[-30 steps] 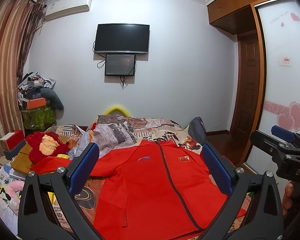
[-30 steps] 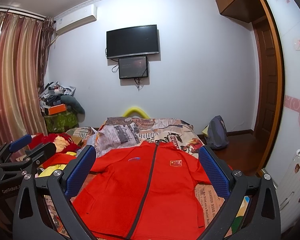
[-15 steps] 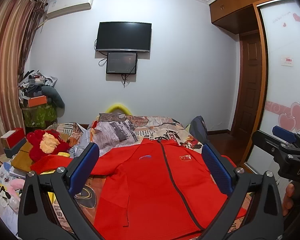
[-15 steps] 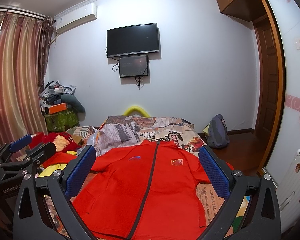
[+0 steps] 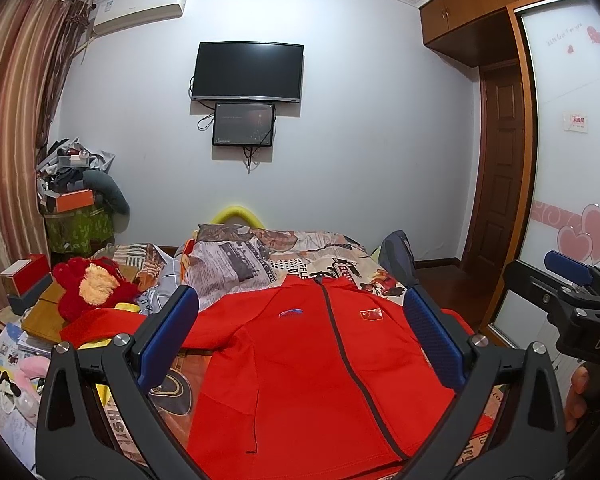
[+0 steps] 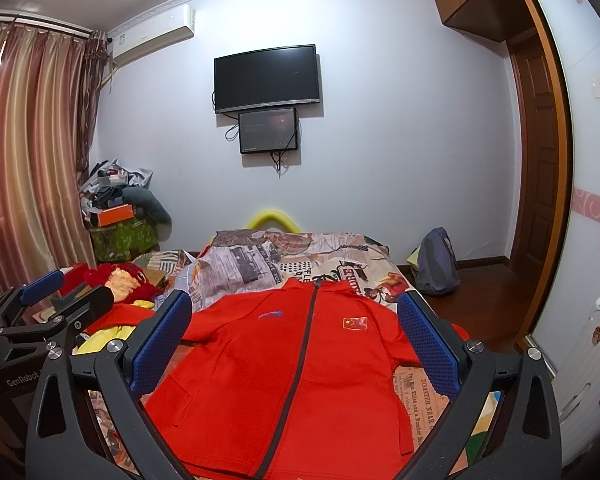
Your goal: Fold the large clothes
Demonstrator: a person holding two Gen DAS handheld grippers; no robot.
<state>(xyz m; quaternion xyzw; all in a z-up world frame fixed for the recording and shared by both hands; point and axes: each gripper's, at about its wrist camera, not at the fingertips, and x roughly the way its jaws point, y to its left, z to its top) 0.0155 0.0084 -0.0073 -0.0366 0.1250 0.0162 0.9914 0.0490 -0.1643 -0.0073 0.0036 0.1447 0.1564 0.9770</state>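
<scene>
One red zip-front jacket (image 5: 312, 364), smooth fabric, lies flat and face up on the bed (image 5: 312, 252). It is spread across the near half of the bed, collar toward 12 o'clock and hem toward 6 o'clock. One dark zipper runs down its middle, closed. Two chest emblems show: a blue logo at 11 o'clock of the chest and a small red flag patch with yellow stars at 1 o'clock. One sleeve stretches out toward 9 o'clock; the other runs toward 3 o'clock behind a tool finger.

Two tools, each with two blue-padded fingers on black arms. The left tool (image 5: 300, 344) hovers above the jacket, its fingers (image 5: 168, 336) spread wide, gripping nothing. The right tool (image 6: 294, 350) likewise hovers above the jacket with fingers (image 6: 162, 342) wide apart and nothing between them.

One newspaper-print bedcover (image 6: 300, 256) covers the bed beyond the collar. One red and yellow plush toy (image 5: 92, 286) sits at 9 o'clock of the jacket. Two dark wall-mounted screens: a large one (image 5: 247, 72) with a smaller one (image 5: 244, 124) directly below. One white air conditioner (image 5: 140, 8) hangs at 11 o'clock. One grey backpack (image 6: 436, 262) rests on the floor at 2 o'clock.
</scene>
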